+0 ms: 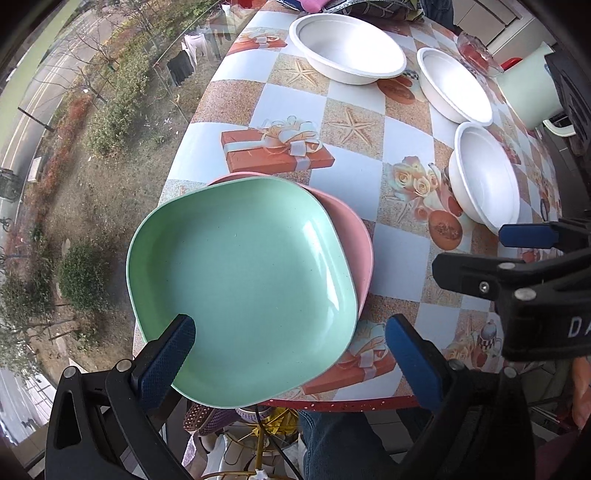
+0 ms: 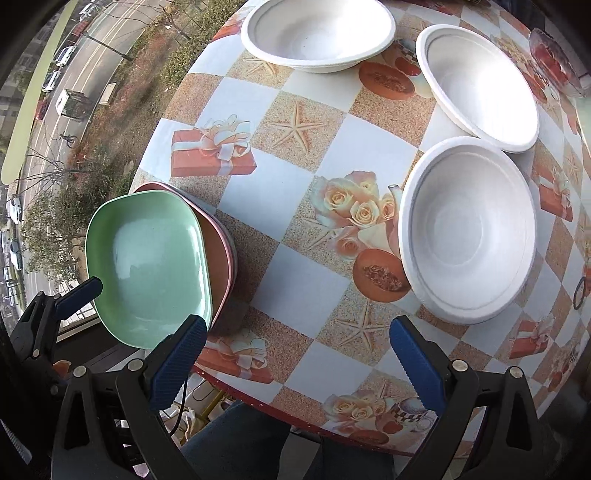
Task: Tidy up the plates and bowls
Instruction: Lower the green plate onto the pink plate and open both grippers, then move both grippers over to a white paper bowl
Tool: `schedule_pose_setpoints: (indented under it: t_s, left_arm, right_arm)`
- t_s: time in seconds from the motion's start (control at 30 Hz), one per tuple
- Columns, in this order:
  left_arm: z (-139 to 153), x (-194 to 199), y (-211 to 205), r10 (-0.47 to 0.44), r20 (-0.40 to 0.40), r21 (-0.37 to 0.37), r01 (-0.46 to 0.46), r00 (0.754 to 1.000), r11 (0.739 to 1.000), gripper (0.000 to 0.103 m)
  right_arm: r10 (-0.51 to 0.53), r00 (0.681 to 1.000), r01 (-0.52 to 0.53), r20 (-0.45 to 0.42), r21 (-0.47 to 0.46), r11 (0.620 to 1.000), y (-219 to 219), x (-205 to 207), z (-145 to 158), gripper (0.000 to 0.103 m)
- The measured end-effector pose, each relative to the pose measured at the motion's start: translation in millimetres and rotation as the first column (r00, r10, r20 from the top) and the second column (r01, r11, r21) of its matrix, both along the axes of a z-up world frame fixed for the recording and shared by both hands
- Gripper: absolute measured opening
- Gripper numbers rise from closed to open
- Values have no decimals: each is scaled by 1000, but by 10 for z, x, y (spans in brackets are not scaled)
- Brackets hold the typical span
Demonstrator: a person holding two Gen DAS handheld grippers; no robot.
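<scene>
— Plates first: where are they found relative to the left claw (image 1: 290, 339)?

— A green plate (image 1: 243, 288) is seen stacked on a pink plate (image 1: 354, 236) at the near left edge of the desk (image 1: 354, 122), directly under the left claw. One blue finger (image 1: 166, 362) is seen over the plate's near rim, the other is off the plate's right side, above the patterned cloth. The jaws are spread wide and nothing is pinched; whether the finger touches the rim cannot be told.

— And the right claw (image 2: 297, 365)?

— It is spread wide as well, with nothing gripped. It is held above bare cloth between the plate stack and the nearest white bowl (image 2: 467, 229). The green plate lies just left of its left finger (image 2: 177, 365); the bowl lies up and to the right of its right finger (image 2: 417, 365).

— The remaining bowls?

— A second white bowl (image 2: 480, 85) is set just behind the nearest one, their rims close or touching. A third white bowl (image 2: 317, 29) is placed at the far side of the desk, apart from the other two. All three are upright and empty.
</scene>
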State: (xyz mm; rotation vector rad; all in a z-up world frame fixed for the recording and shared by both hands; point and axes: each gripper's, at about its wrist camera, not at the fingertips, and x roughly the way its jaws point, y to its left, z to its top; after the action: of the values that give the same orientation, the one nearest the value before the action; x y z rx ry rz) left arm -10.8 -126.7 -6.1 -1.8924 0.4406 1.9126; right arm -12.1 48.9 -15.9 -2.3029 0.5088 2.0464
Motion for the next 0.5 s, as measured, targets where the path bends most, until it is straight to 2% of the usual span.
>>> schedule_pose_setpoints:
  t_s: [0.13,0.3,0.4,0.5]
  left_arm:
    - [37,-47,17,12,-36,-26,-13,999,1000,103]
    - [28,-325,-314,148,-71,-58,-152,986,987,103]
    - [-17,-473,-466,208,-54,-60,-211,977,976,103]
    - [-134,-566,-483,219,-20,-53,-219,976,974,103]
  right_arm:
    - [-66,998,66,10,-8,998,214,130,-6,100]
    - [-101,995,102,20,-23,995,221,201,-48,100]
    - [-109,994,110,24,-33,993,181,237,-54,100]
    - [-121,992,122,28,-35,992,122,265,-108,100]
